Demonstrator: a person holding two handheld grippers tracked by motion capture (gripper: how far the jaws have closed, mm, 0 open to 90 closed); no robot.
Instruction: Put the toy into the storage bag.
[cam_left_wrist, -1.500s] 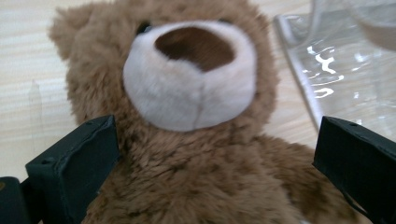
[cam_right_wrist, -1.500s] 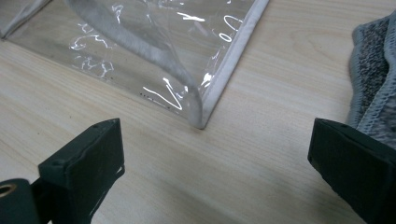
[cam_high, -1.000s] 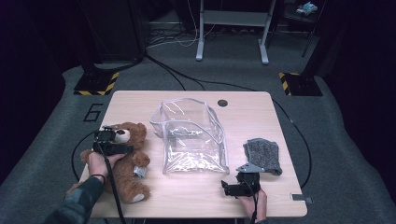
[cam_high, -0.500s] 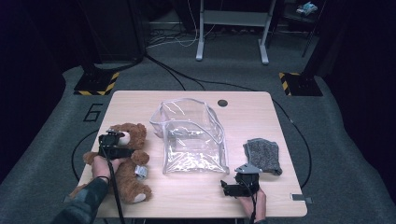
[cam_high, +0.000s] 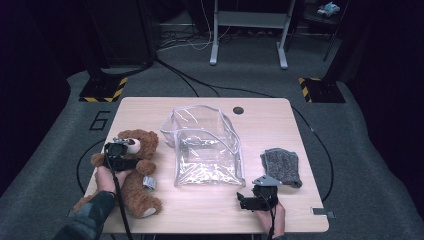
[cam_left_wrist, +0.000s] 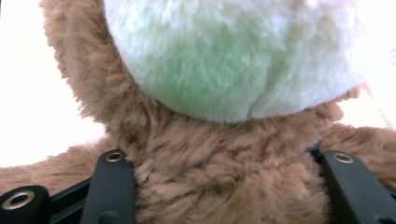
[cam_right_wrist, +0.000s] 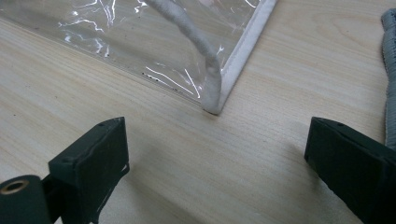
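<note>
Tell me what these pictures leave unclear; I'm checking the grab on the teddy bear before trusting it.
- Teddy bear: left gripper view cuts off its face and limbs.
- Left gripper: in the high view its body hides the jaw tips.
- Clear bag: the right gripper view's top edge crops it.
- Grey cloth: too small to identify.

Teddy bear (cam_high: 131, 172) fuzzy brown plush; pouch (cam_high: 207, 150) glossy clear plastic; table (cam_high: 210, 207) matt pale wood.

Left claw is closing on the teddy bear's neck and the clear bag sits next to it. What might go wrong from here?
1. The left claw has just been closing on the teddy bear at the neck, under its muzzle; soft fur may compress and slip when lifted.
2. The clear bag is floppy and unheld; the right claw stands open short of its corner, so the bag may slide or collapse when the bear goes in.
</note>
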